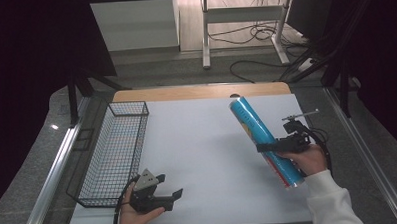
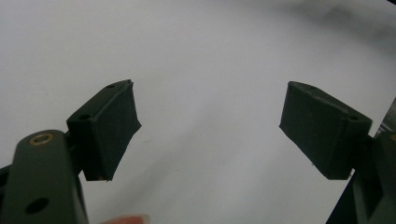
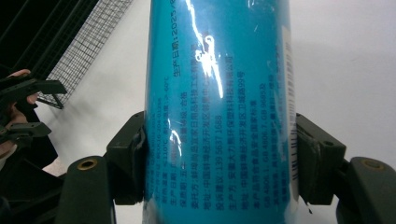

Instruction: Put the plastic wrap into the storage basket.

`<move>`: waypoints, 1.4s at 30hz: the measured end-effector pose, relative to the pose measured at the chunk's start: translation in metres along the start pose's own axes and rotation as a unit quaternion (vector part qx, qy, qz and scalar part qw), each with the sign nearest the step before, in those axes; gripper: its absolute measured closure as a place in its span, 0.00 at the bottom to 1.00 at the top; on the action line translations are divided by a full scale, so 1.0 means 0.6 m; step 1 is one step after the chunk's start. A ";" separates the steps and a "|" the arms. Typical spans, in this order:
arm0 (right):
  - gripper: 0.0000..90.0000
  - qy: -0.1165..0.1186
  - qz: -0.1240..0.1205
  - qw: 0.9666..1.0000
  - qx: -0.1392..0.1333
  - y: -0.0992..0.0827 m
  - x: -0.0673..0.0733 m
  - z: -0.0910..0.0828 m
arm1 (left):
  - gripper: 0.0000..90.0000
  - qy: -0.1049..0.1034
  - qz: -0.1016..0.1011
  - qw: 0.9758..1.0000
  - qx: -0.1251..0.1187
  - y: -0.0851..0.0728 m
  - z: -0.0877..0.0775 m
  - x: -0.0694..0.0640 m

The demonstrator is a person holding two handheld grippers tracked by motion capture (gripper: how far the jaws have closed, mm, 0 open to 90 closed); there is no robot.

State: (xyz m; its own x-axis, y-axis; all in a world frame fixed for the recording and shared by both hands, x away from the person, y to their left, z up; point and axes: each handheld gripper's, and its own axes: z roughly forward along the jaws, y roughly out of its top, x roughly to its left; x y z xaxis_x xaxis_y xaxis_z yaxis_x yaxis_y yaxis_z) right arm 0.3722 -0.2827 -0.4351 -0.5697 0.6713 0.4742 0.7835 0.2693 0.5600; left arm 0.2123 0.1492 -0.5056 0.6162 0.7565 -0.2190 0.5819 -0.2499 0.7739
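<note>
Tongs on the right [image 1: 269, 147] clamp a long blue cylindrical tube [image 1: 264, 139] around its middle, holding it tilted above the white worktop [image 1: 203, 157], its far end raised. Printed text runs along the tube's glossy side. Left tongs [image 1: 171, 185] are spread wide with nothing between them, low over the worktop's near edge, just beside a black wire basket [image 1: 115, 150].

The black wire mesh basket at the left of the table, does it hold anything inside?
No, the black wire mesh basket is empty in the high view; the blue cylindrical tube is clamped in the right gripper.
</note>
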 end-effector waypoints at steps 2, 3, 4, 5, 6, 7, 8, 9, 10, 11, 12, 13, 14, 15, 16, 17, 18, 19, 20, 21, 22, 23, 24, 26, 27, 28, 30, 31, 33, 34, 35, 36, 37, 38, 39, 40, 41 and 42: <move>0.36 0.004 0.001 1.000 -0.001 -0.002 0.003 0.004 | 0.21 -0.003 -0.006 1.000 -0.003 0.003 0.001 0.000; 0.36 0.006 0.003 1.000 -0.002 -0.004 0.004 0.006 | 0.21 -0.003 -0.006 1.000 -0.003 0.003 0.001 0.000; 0.36 0.008 0.003 1.000 -0.004 -0.005 0.005 0.008 | 0.21 -0.008 -0.013 1.000 -0.005 0.007 0.001 0.001; 0.36 0.008 0.003 1.000 -0.004 -0.005 0.005 0.008 | 0.20 -0.008 -0.013 1.000 -0.005 0.007 0.001 0.001; 0.36 0.013 0.004 1.000 -0.008 -0.008 0.008 0.012 | 0.20 -0.012 -0.022 1.000 -0.008 0.012 0.002 0.001; 0.36 0.016 0.004 1.000 -0.008 -0.009 0.009 0.014 | 0.20 -0.014 -0.026 1.000 -0.009 0.015 0.002 0.001; 0.36 0.018 0.003 1.000 -0.008 -0.010 0.011 0.015 | 0.20 -0.016 -0.029 0.999 -0.010 0.017 0.003 0.000; 0.36 0.018 0.001 1.000 -0.007 -0.011 0.012 0.018 | 0.20 -0.019 -0.032 0.999 -0.011 0.020 0.005 0.000; 0.36 0.019 0.001 1.000 -0.007 -0.011 0.015 0.020 | 0.20 -0.023 -0.037 0.999 -0.013 0.024 0.006 -0.001; 0.36 0.019 0.001 1.000 -0.007 -0.011 0.015 0.020 | 0.20 -0.023 -0.037 0.999 -0.013 0.024 0.006 -0.001; 0.36 0.020 0.002 1.000 -0.007 -0.012 0.017 0.021 | 0.20 -0.027 -0.043 0.999 -0.015 0.029 0.008 -0.002; 0.36 0.023 0.003 1.000 -0.009 -0.014 0.021 0.026 | 0.20 -0.031 -0.045 0.998 -0.017 0.033 0.009 -0.002; 0.36 0.023 0.003 1.000 -0.009 -0.014 0.021 0.026 | 0.20 -0.037 -0.048 0.998 -0.018 0.038 0.011 -0.003; 0.36 0.026 0.002 1.000 -0.010 -0.016 0.027 0.030 | 0.19 -0.046 -0.052 0.997 -0.020 0.046 0.012 -0.004; 0.36 0.027 0.000 1.000 -0.011 -0.017 0.030 0.032 | 0.19 -0.051 -0.056 0.997 -0.022 0.051 0.012 -0.005; 0.36 0.027 -0.001 1.000 -0.012 -0.019 0.034 0.033 | 0.18 -0.063 -0.061 0.996 -0.024 0.064 0.013 -0.005; 0.36 0.027 -0.001 1.000 -0.012 -0.019 0.034 0.033 | 0.18 -0.063 -0.061 0.996 -0.024 0.064 0.013 -0.005; 0.36 0.028 -0.002 1.000 -0.012 -0.020 0.038 0.034 | 0.18 -0.067 -0.065 0.995 -0.030 0.071 0.013 -0.004; 0.36 0.031 -0.006 0.999 -0.015 -0.021 0.046 0.037 | 0.17 -0.075 -0.074 0.994 -0.035 0.079 0.016 -0.003; 0.36 0.031 -0.006 0.999 -0.015 -0.021 0.046 0.037 | 0.16 -0.075 -0.074 0.994 -0.035 0.079 0.016 -0.003; 0.36 0.031 -0.008 0.999 -0.015 -0.022 0.048 0.038 | 0.16 -0.083 -0.083 0.992 -0.038 0.084 0.019 -0.001; 0.36 0.031 -0.010 0.999 -0.015 -0.023 0.052 0.040 | 0.16 -0.087 -0.091 0.991 -0.040 0.088 0.022 0.002; 0.36 0.033 -0.011 0.999 -0.014 -0.024 0.057 0.044 | 0.17 -0.103 -0.103 0.989 -0.040 0.095 0.028 0.006; 0.36 0.034 -0.011 0.999 -0.014 -0.025 0.058 0.046 | 0.17 -0.114 -0.113 0.986 -0.040 0.099 0.034 0.008; 0.36 0.038 -0.011 0.999 -0.011 -0.026 0.061 0.050 | 0.17 -0.119 -0.116 0.985 -0.040 0.101 0.037 0.009; 0.36 0.036 -0.015 0.999 -0.011 -0.027 0.067 0.056 | 0.16 -0.127 -0.121 0.984 -0.041 0.106 0.043 0.011; 0.36 0.035 -0.016 0.999 -0.010 -0.027 0.069 0.058 | 0.16 -0.138 -0.132 0.981 -0.045 0.110 0.053 0.013; 0.36 0.036 -0.017 0.999 -0.011 -0.027 0.070 0.060 | 0.16 -0.146 -0.140 0.978 -0.045 0.112 0.057 0.014; 0.36 0.036 -0.018 0.999 -0.015 -0.029 0.074 0.065 | 0.15 -0.160 -0.155 0.974 -0.048 0.117 0.068 0.018; 0.36 0.037 -0.017 0.999 -0.015 -0.029 0.076 0.067 | 0.14 -0.165 -0.160 0.972 -0.051 0.119 0.072 0.020; 0.36 0.038 -0.018 0.999 -0.016 -0.030 0.077 0.070 | 0.14 -0.169 -0.163 0.971 -0.054 0.122 0.075 0.020; 0.36 0.038 -0.018 0.999 -0.015 -0.030 0.080 0.072 | 0.15 -0.173 -0.162 0.970 -0.057 0.125 0.079 0.021; 0.36 0.040 -0.019 0.999 -0.014 -0.030 0.082 0.075 | 0.15 -0.175 -0.162 0.969 -0.061 0.128 0.081 0.021; 0.36 0.040 -0.022 0.999 -0.014 -0.031 0.084 0.078 | 0.15 -0.176 -0.161 0.969 -0.065 0.131 0.084 0.021; 0.36 0.038 -0.023 0.999 -0.014 -0.032 0.087 0.081 | 0.15 -0.178 -0.160 0.969 -0.066 0.134 0.087 0.021; 0.36 0.039 -0.023 0.999 -0.014 -0.032 0.089 0.084 | 0.15 -0.181 -0.161 0.968 -0.067 0.137 0.090 0.020; 0.36 0.039 -0.024 0.999 -0.015 -0.033 0.091 0.087 | 0.15 -0.184 -0.163 0.967 -0.068 0.139 0.093 0.019; 0.36 0.042 -0.024 0.999 -0.013 -0.033 0.097 0.092 | 0.15 -0.189 -0.166 0.965 -0.069 0.140 0.097 0.019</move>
State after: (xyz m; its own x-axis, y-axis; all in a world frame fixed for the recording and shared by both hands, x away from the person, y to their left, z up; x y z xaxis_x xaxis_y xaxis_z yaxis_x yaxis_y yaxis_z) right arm 0.3373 -0.2111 -0.4563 -0.6268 0.5970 0.5007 0.7480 0.2812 0.6011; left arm 0.2988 0.1016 -0.4776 0.5720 0.5004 -0.6499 0.7206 0.0719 0.6896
